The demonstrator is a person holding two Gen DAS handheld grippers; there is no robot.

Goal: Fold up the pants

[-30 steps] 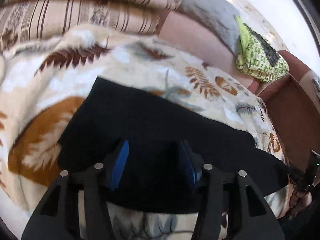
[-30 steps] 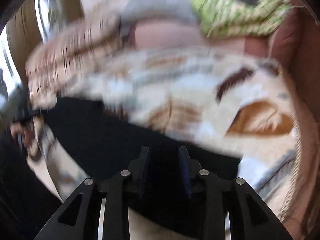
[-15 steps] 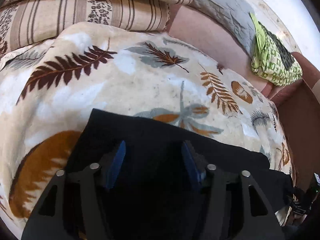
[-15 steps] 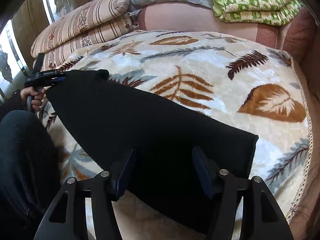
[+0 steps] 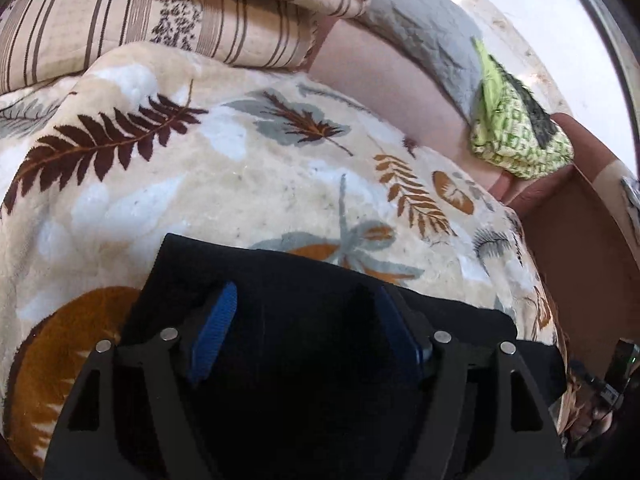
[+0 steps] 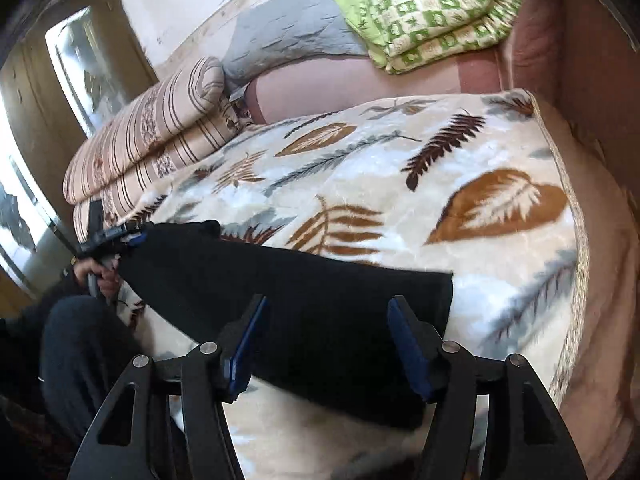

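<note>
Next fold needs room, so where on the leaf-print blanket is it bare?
Bare leaf-print blanket lies beyond the black pants, up to the striped folded quilt and pink sofa back. A strip lies right of the pants. The near edge is crowded.

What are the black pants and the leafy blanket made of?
The black pants look like a soft, matte knit or woven cloth; they lie flat and show no shine. The leafy blanket looks like plush fleece: its surface is fuzzy and faintly glossy. The exact fibres can't be told.
</note>
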